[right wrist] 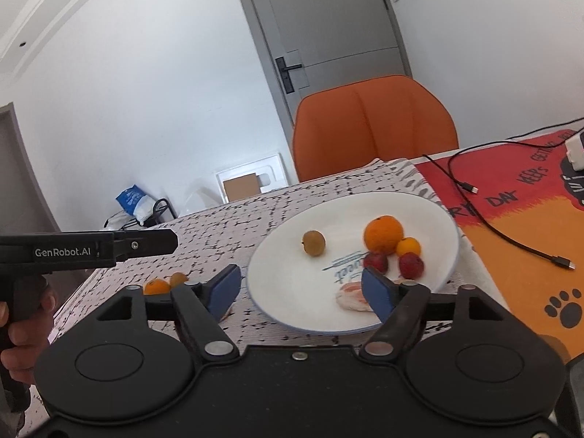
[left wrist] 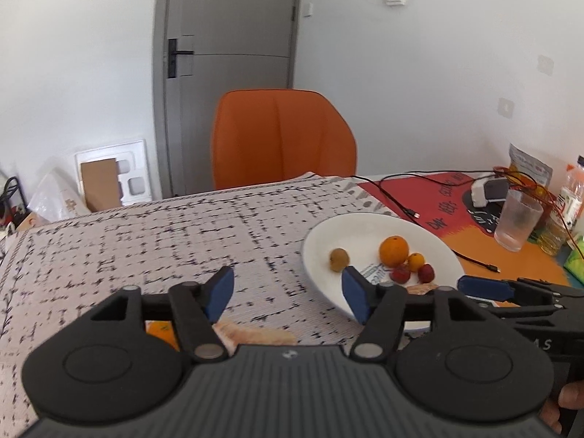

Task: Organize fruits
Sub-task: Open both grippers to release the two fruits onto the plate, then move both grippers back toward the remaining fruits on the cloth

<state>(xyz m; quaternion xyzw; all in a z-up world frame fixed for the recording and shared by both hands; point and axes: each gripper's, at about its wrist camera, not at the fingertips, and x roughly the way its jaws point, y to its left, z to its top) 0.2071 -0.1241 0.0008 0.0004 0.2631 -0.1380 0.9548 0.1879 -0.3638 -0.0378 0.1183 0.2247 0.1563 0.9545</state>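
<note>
The left gripper [left wrist: 288, 294] and the right gripper [right wrist: 302, 288] both have their blue pads spread wide with nothing between them. On the round white plate [right wrist: 292, 284] sit a big orange [right wrist: 383, 234], a small orange fruit [right wrist: 408, 246], two red fruits [right wrist: 411, 265], a brown-green fruit [right wrist: 314, 242] and a pale pink piece [right wrist: 348, 297]. Only the right wrist view shows two more small fruits [right wrist: 157, 286] lying on the speckled tablecloth [right wrist: 219, 226] well apart from the plate, and only the left wrist view shows a clear drinking glass [left wrist: 518, 224].
</note>
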